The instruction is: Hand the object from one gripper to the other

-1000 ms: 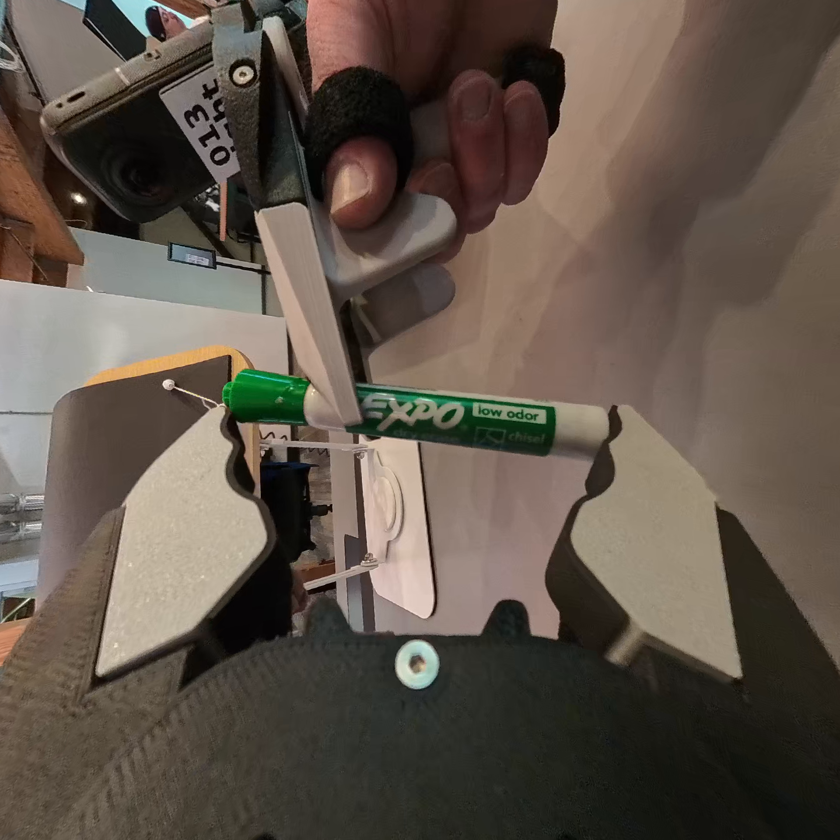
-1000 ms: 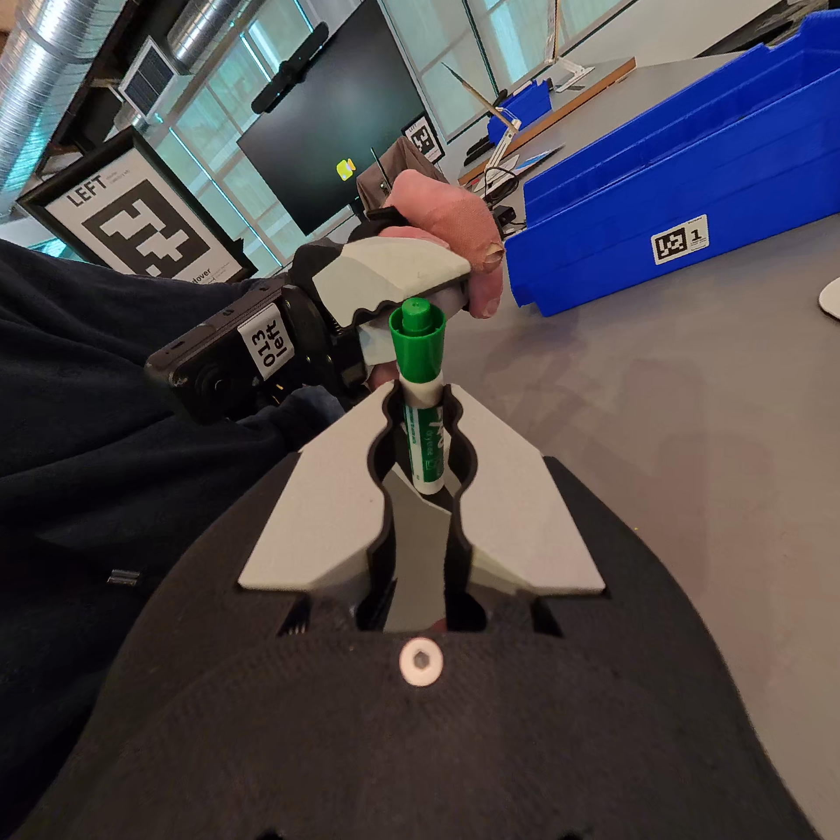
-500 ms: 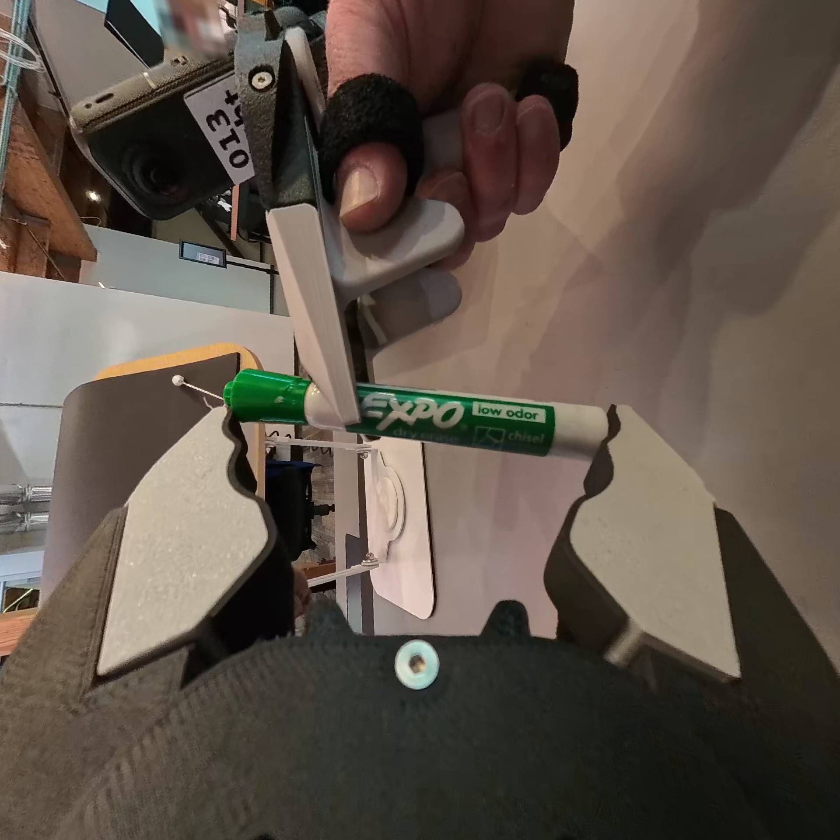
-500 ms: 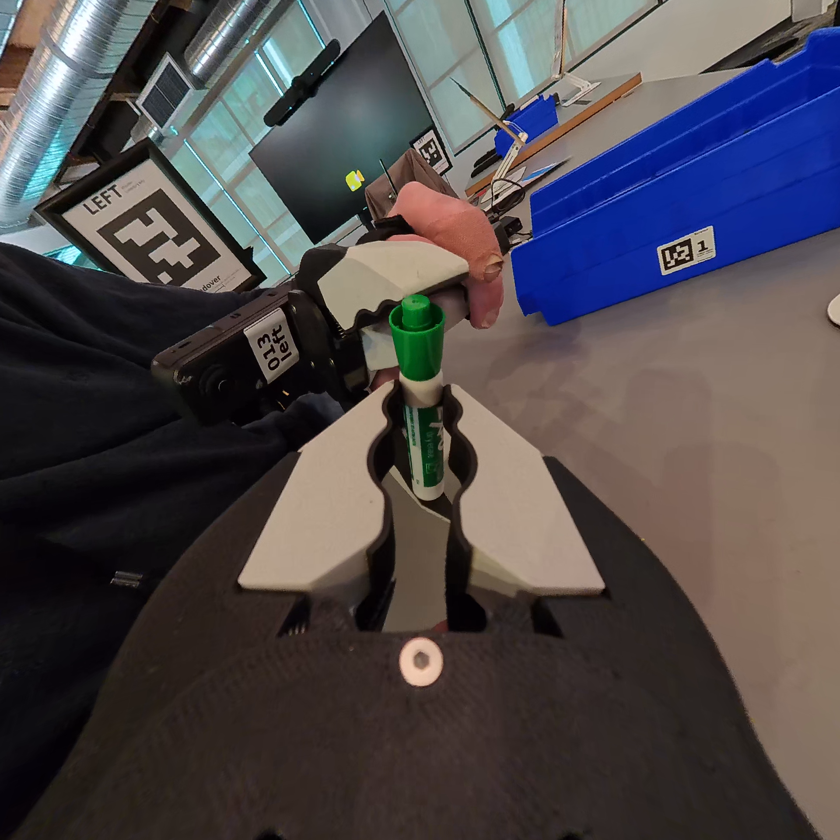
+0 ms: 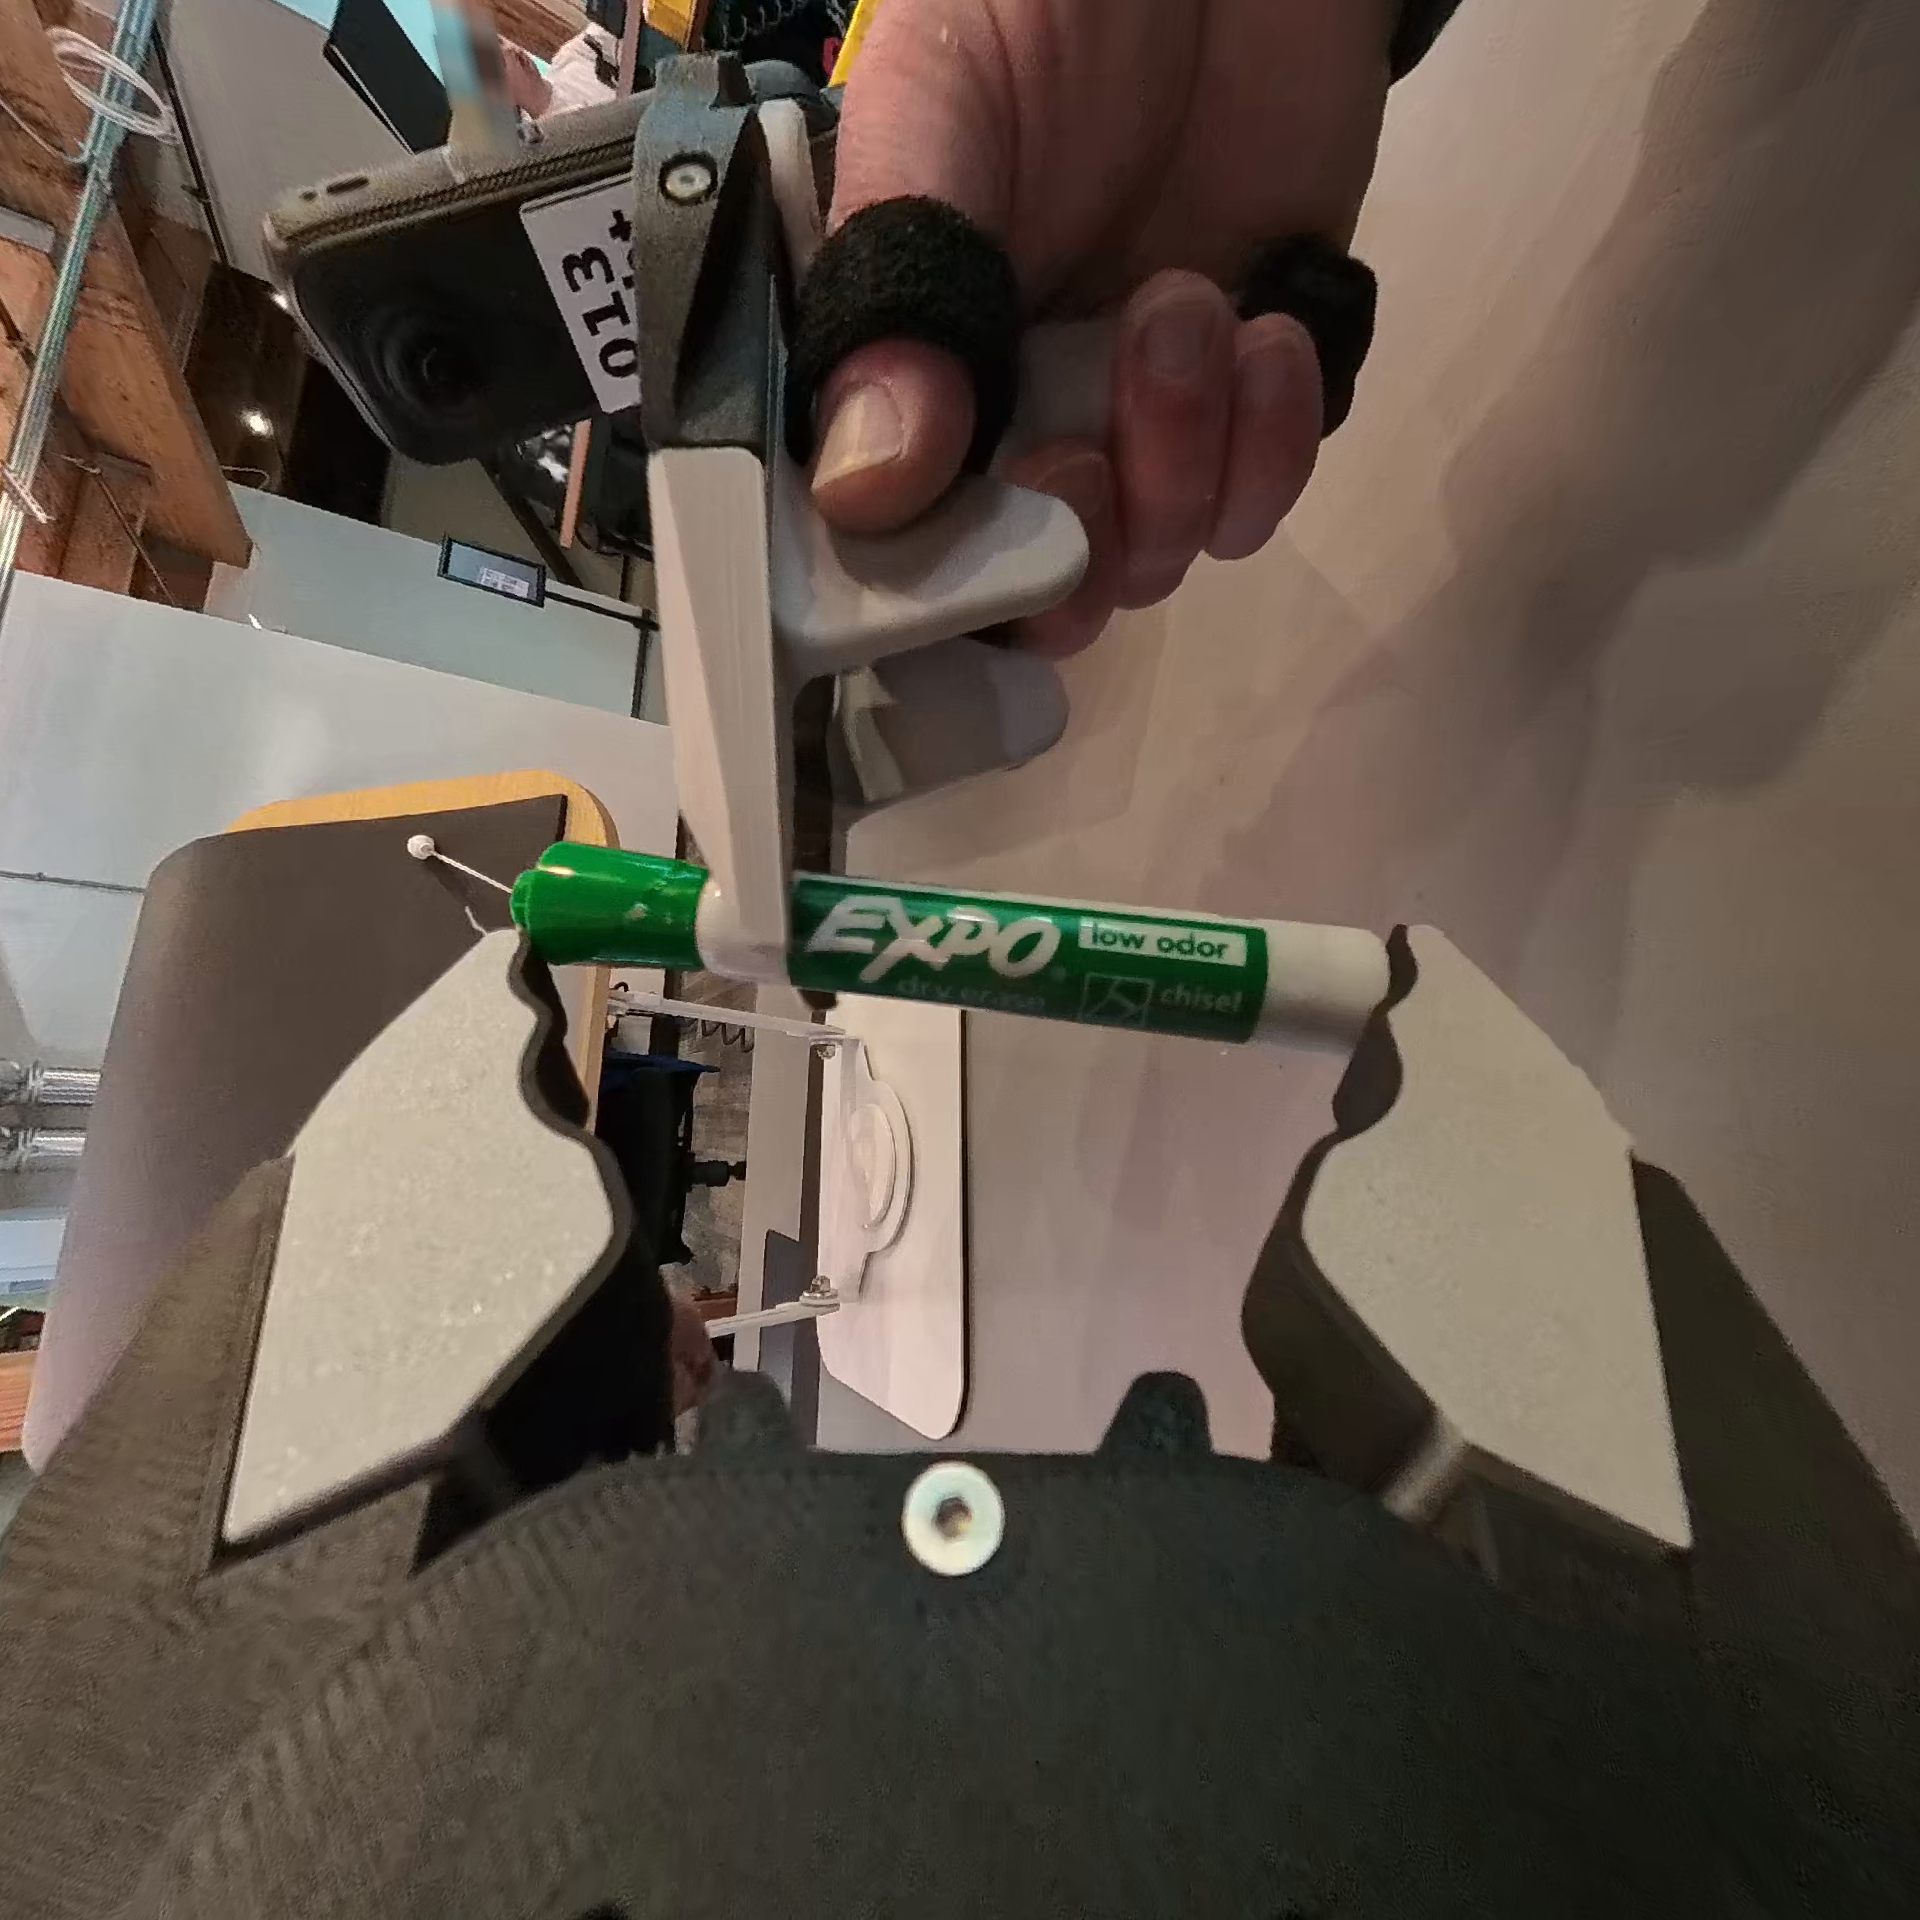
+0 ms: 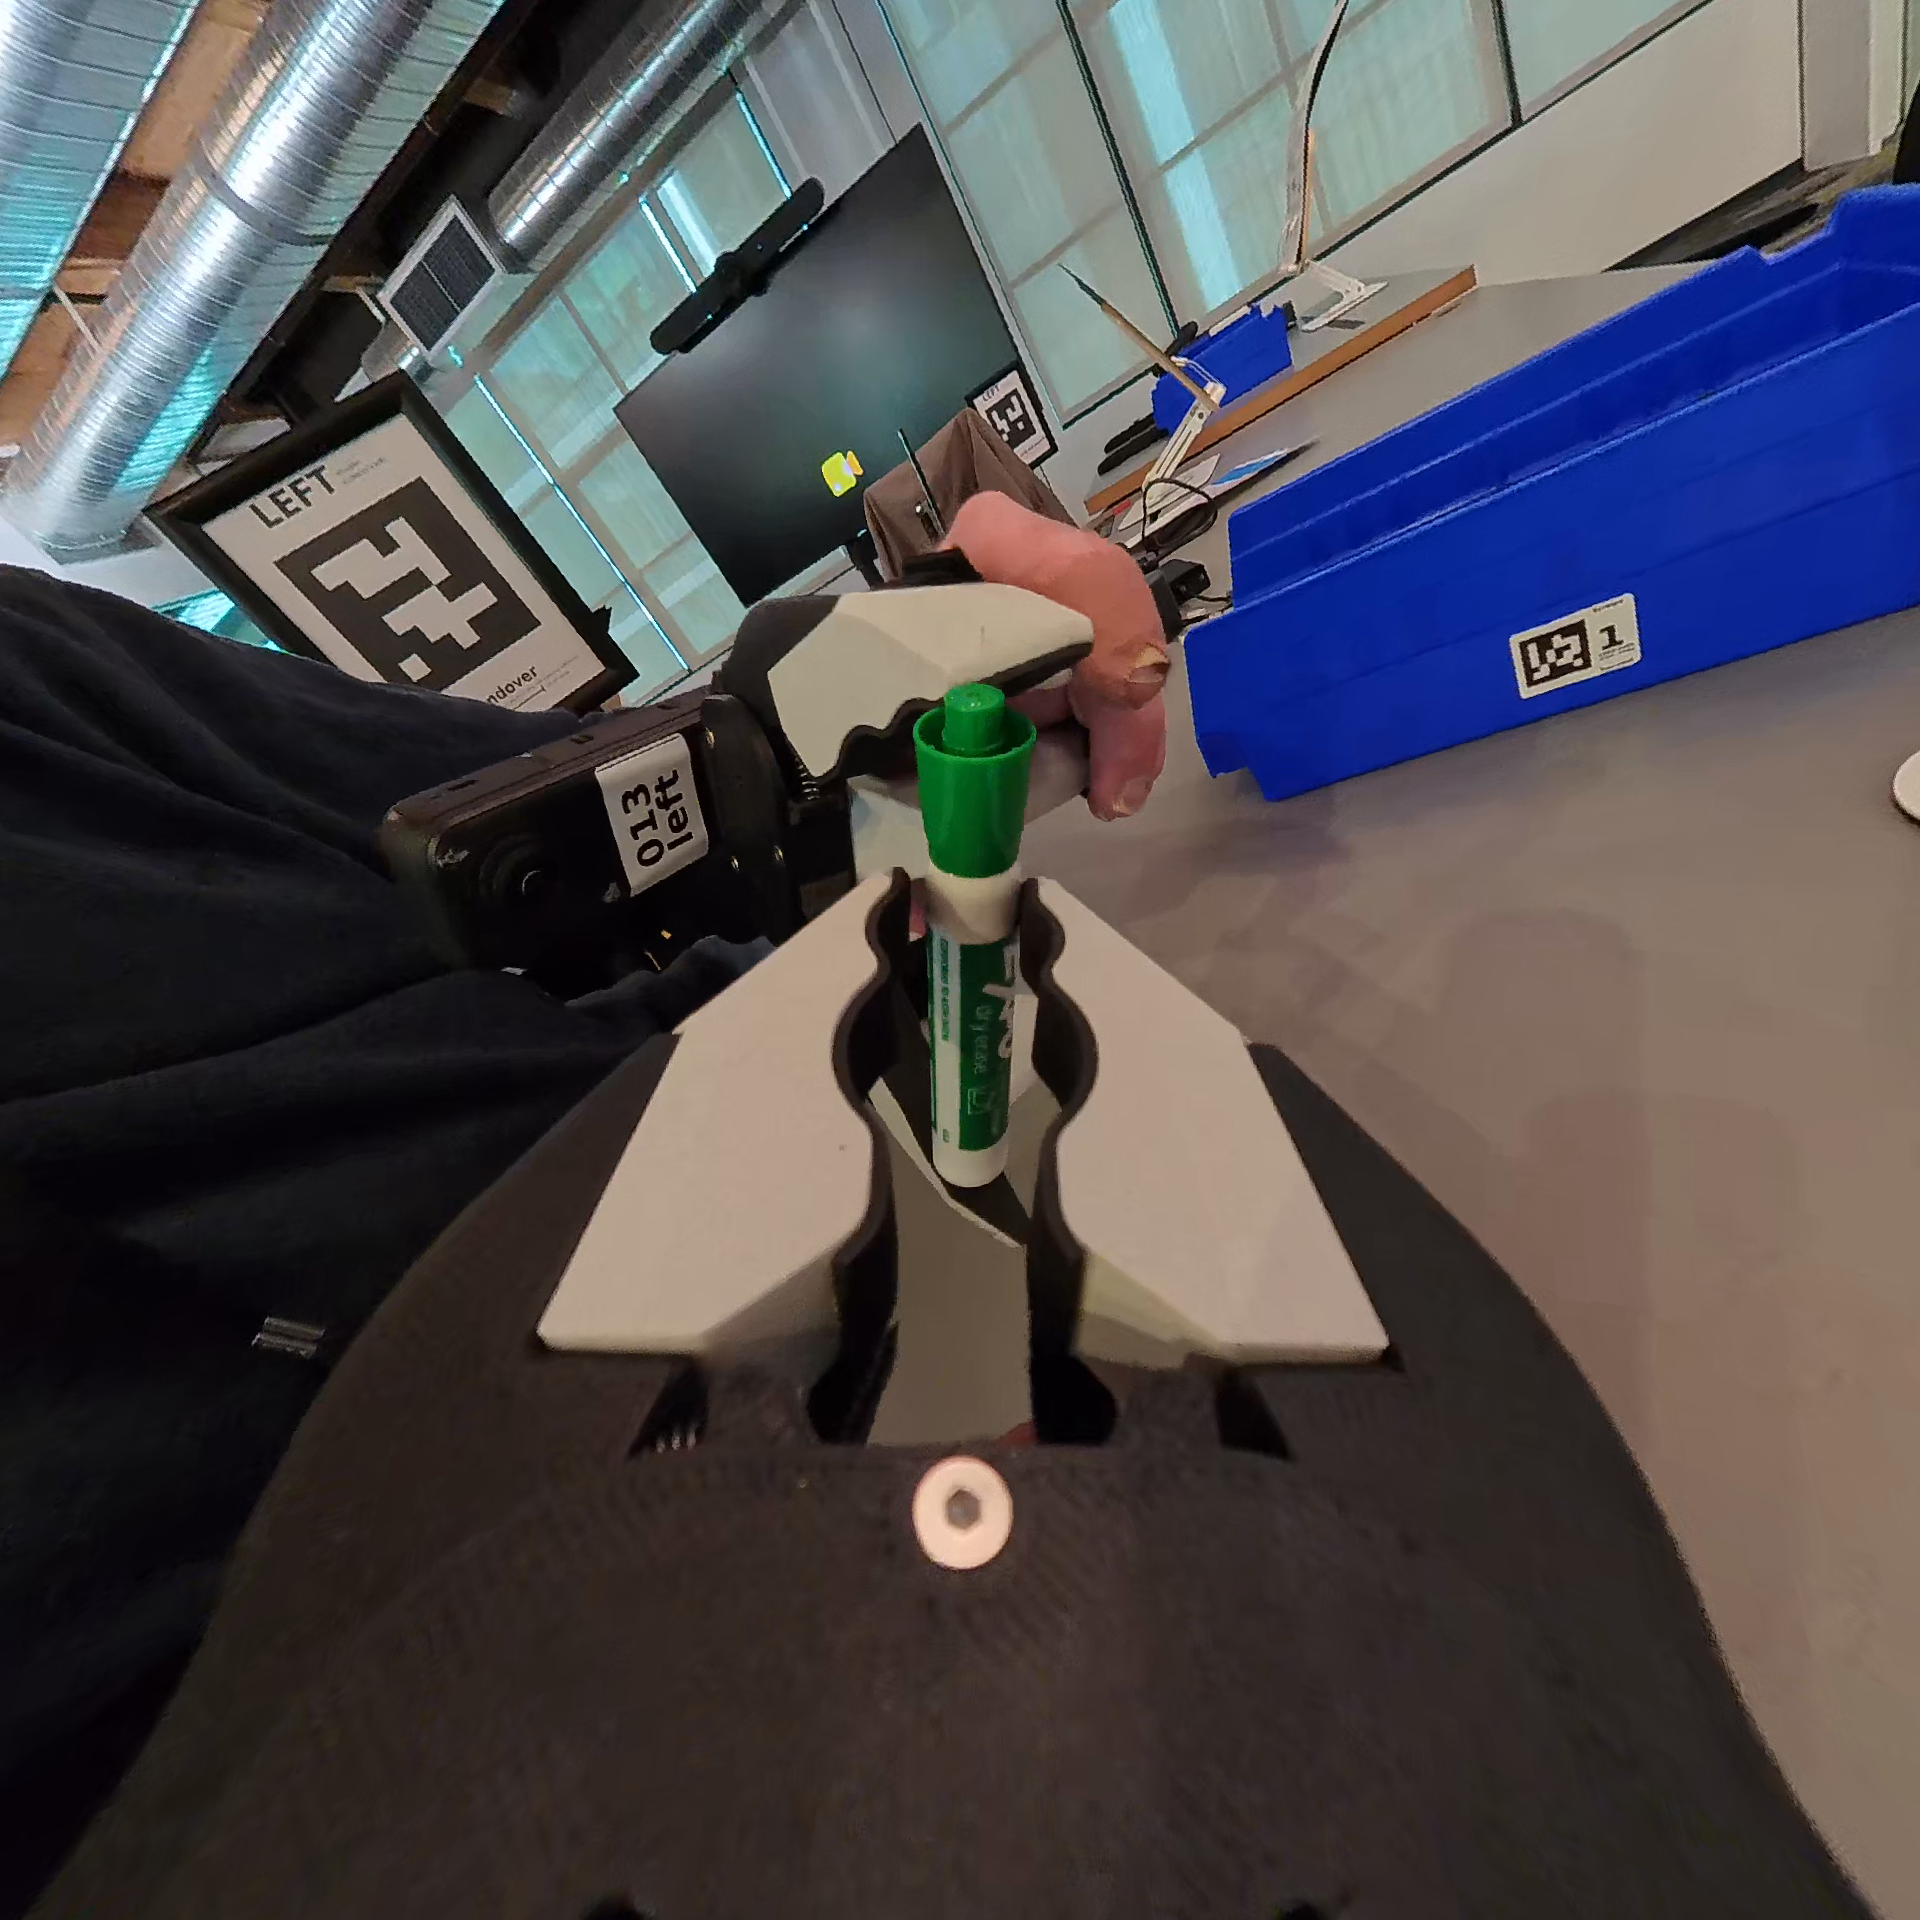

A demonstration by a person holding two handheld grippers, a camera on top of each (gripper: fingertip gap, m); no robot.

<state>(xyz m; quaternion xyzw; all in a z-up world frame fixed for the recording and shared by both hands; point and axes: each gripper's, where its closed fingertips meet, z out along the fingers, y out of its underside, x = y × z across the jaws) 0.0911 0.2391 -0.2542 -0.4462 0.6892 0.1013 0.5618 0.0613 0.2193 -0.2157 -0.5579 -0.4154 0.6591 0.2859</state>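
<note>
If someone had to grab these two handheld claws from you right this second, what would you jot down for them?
Right gripper: shut on the green marker, just below its cap, held above the grey table.
Left gripper: open, fingers spanning the marker end to end, not clamped.
Done: the grippers have met.
Left: grip with the left, then release the right.
Blue bin sits beyond, untouched.

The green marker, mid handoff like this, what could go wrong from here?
1. The right gripper pinches the green marker only near its cap, so the long free end could pivot or slip.
2. The left gripper is open with the marker lying lengthwise across its gap; closing now would likely press on its ends, not its barrel.
3. A release now would drop it onto the grey table.
</note>
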